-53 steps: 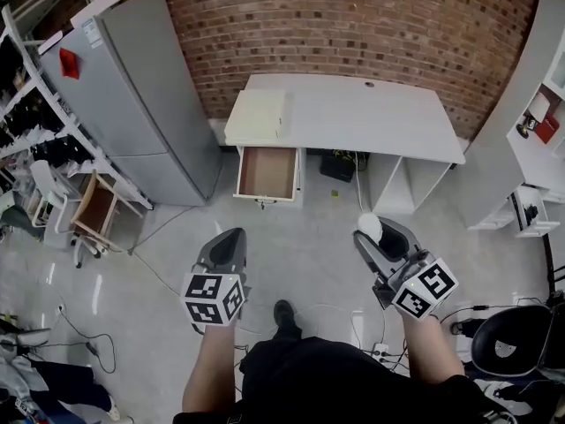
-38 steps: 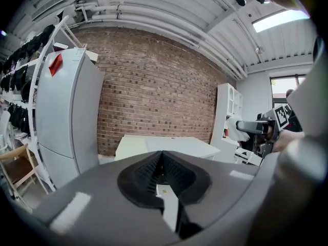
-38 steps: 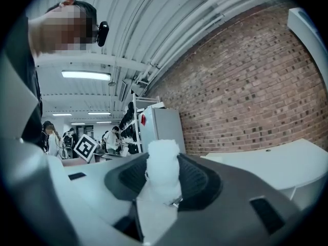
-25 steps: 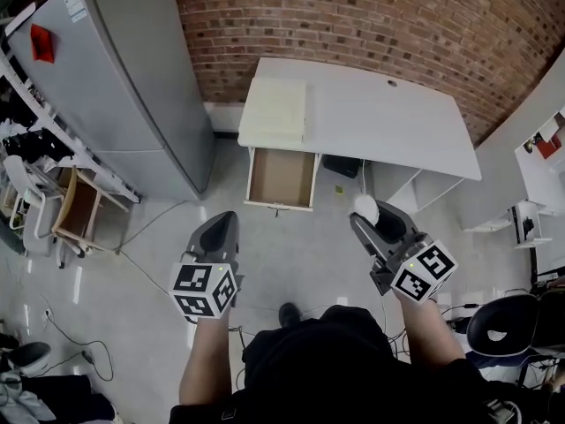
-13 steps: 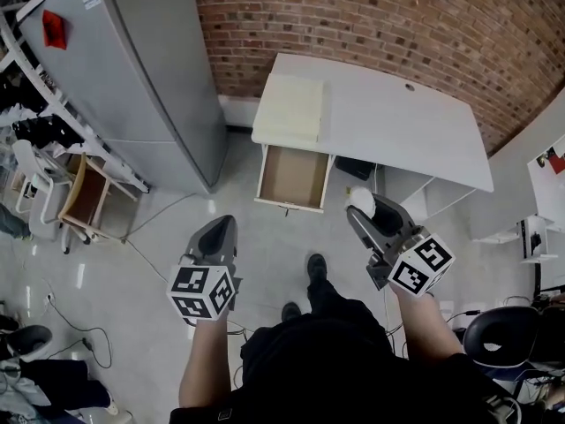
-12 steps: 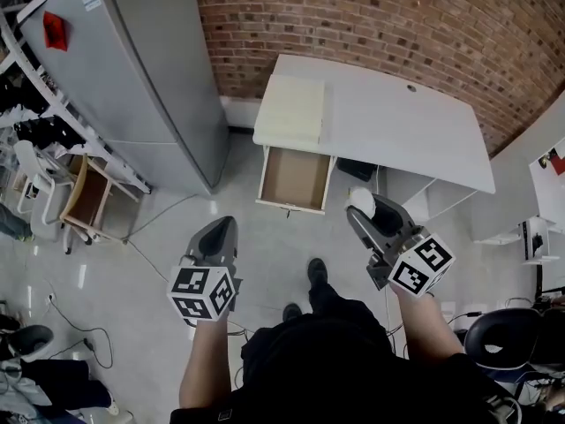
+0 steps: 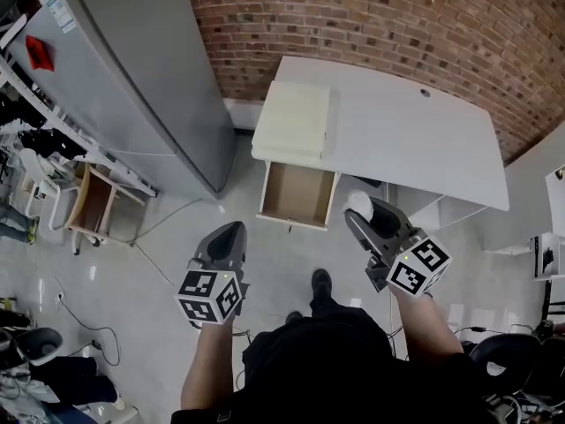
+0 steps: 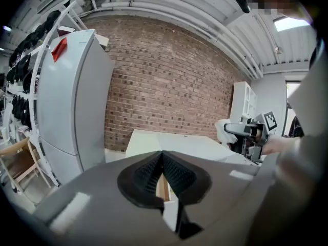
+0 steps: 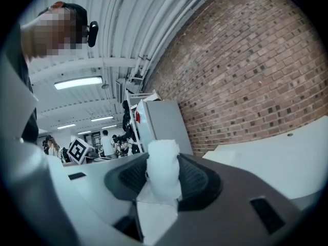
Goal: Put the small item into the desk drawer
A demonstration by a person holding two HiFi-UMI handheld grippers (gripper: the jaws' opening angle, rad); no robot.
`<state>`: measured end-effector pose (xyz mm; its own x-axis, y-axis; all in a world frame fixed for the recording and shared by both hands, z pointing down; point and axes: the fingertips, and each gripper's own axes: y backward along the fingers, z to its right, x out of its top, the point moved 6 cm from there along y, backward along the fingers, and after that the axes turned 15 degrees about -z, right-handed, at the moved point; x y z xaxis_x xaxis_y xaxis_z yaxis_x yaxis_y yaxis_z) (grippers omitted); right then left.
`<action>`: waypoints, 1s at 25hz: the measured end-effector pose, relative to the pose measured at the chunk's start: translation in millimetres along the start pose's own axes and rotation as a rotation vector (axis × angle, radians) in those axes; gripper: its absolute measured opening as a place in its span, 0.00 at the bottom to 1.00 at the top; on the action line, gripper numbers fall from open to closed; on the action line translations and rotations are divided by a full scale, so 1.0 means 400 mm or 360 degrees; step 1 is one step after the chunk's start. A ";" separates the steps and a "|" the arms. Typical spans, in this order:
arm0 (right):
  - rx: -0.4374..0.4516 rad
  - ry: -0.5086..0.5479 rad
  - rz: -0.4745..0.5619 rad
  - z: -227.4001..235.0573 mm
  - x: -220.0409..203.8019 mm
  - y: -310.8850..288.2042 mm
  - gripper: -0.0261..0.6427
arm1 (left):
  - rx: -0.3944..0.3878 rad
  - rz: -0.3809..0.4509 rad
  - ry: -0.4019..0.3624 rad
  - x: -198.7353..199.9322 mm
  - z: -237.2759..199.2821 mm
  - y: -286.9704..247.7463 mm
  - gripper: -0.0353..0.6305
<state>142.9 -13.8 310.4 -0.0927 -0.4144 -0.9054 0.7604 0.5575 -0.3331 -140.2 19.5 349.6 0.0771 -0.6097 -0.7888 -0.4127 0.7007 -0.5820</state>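
Head view, looking steeply down: a white rectangular counter (image 7: 415, 140) stands against a red brick wall (image 7: 397, 25), with a tall grey refrigerator (image 7: 132, 78) to its left and a flat cream-coloured slab (image 7: 296, 117) lying on its left end. Beneath that left end, a white drawer with a brown bottom (image 7: 298, 193) is pulled out toward the person. The right gripper (image 7: 360, 212) is held over the pale glossy floor (image 7: 291, 254), just beside the drawer's front right corner and outside the drawer. Its fingers (image 9: 197, 181) stand wide and are clamped on a small white crumpled wad (image 7: 358, 203), which sticks up past their tips in the right gripper view (image 9: 163, 165). The left gripper (image 7: 231, 234) is held over the floor in front of the drawer's left side, well apart from it. Its fingers (image 8: 179, 173) are pressed together at the tips and carry nothing. The marker cubes of both grippers face the camera.
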 end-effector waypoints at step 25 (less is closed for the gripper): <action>0.0200 -0.0036 -0.0105 0.189 0.064 -0.202 0.29 | 0.0070 -0.0096 0.0131 0.083 -0.075 -0.187 0.07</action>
<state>127.9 -123.8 333.9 -0.1319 -0.4639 -0.8760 0.8279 0.4344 -0.3548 -133.8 -64.2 372.9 0.0253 -0.6785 -0.7342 -0.3689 0.6762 -0.6377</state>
